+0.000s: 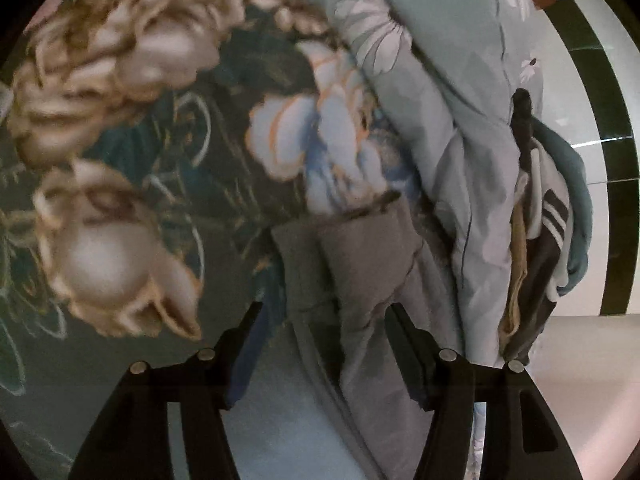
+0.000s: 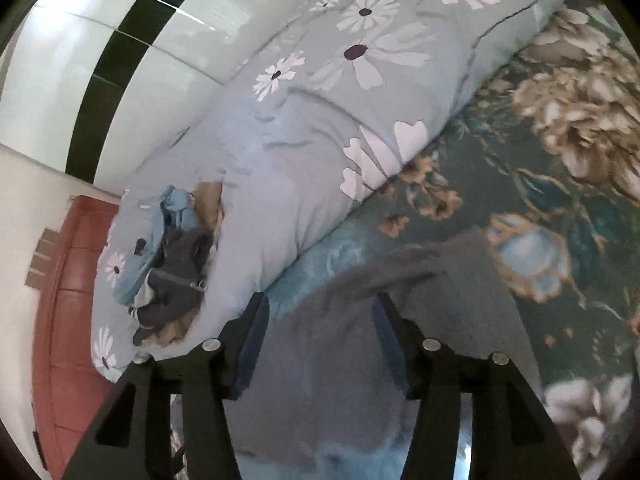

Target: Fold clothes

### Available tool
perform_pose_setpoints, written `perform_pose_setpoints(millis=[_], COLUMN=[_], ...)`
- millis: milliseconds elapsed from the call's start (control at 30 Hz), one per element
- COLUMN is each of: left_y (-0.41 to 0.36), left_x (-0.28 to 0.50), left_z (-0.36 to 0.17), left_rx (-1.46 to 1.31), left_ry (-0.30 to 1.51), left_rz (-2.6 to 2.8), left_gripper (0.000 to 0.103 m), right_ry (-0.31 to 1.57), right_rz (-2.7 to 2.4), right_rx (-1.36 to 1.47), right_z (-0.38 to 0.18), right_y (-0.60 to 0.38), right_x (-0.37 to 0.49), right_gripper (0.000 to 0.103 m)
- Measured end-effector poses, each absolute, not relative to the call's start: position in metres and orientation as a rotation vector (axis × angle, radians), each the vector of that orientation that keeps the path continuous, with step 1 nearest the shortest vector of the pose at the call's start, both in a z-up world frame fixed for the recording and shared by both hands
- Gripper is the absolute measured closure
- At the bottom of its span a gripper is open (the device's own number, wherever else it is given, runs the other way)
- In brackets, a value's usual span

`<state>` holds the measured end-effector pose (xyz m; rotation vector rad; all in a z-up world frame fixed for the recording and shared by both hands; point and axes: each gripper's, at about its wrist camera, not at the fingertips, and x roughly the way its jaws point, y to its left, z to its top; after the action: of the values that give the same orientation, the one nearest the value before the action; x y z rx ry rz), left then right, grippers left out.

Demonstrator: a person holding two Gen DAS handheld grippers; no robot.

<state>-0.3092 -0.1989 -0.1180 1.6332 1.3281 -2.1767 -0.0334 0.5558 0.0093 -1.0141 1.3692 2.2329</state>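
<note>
A grey garment (image 1: 360, 256) lies folded and rumpled on the dark green flowered bedspread (image 1: 120, 184). My left gripper (image 1: 325, 306) hangs over its near part, jaws apart, cloth visible between the fingers but not pinched. In the right wrist view the same grey garment (image 2: 420, 304) spreads flat across the bedspread (image 2: 540, 184). My right gripper (image 2: 320, 296) is open above it, pads clear of the fabric.
A pale blue duvet with white daisies (image 2: 320, 120) is bunched along the wall side of the bed. On it sits a pile of other clothes (image 2: 172, 264), seen also as a pile (image 1: 536, 240). A red-brown headboard (image 2: 68, 280) and a tiled wall (image 2: 120, 60) lie beyond.
</note>
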Motion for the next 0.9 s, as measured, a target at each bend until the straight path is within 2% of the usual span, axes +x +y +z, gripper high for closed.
perform_pose_setpoints(millis=[233, 467, 533, 567, 667, 700, 733, 767, 800, 833, 867, 900], left_y=[-0.181, -0.171, -0.169, -0.168, -0.163, -0.160, -0.158, -0.156, -0.156, -0.156, -0.157, -0.158], left_x=[-0.319, -0.326, -0.328, -0.330, -0.331, -0.331, -0.330, -0.329, -0.327, -0.326, -0.324, -0.321], left_z=[-0.134, -0.136, -0.136, -0.137, -0.140, -0.140, -0.139, -0.137, -0.133, -0.129, -0.124, -0.118], left_rx=[1.630, 1.569, 1.552, 1.544, 1.511, 1.501, 1.489, 1.479, 1.470, 1.461, 1.454, 1.447], left_ry=[1.275, 1.255, 1.288, 1.304, 1.362, 1.386, 1.399, 1.405, 1.415, 1.425, 1.443, 1.463], left_rz=[-2.181, -2.205, -2.198, -2.197, -2.173, -2.162, -2.145, -2.140, -2.140, -2.141, -2.146, -2.153], left_gripper=[0.038, 0.040, 0.042, 0.042, 0.058, 0.070, 0.073, 0.075, 0.076, 0.077, 0.077, 0.078], right_ry=[1.460, 1.754, 1.829, 1.854, 1.881, 1.881, 1.877, 1.865, 1.853, 1.847, 1.842, 1.842], right_rz=[2.062, 1.894, 1.870, 1.855, 1.782, 1.759, 1.746, 1.734, 1.718, 1.700, 1.685, 1.683], right_rx=[-1.084, -0.970, -0.878, -0.830, -0.715, -0.692, -0.678, -0.670, -0.669, -0.675, -0.682, -0.692], right_z=[-0.036, -0.091, -0.098, -0.101, -0.108, -0.109, -0.109, -0.108, -0.106, -0.105, -0.104, -0.102], right_y=[0.539, 0.533, 0.533, 0.534, 0.536, 0.537, 0.537, 0.536, 0.536, 0.537, 0.538, 0.541], right_x=[0.036, 0.058, 0.057, 0.057, 0.055, 0.054, 0.052, 0.049, 0.047, 0.047, 0.046, 0.046], right_gripper=[0.046, 0.046, 0.042, 0.037, 0.035, 0.033, 0.033, 0.035, 0.043, 0.052, 0.071, 0.077])
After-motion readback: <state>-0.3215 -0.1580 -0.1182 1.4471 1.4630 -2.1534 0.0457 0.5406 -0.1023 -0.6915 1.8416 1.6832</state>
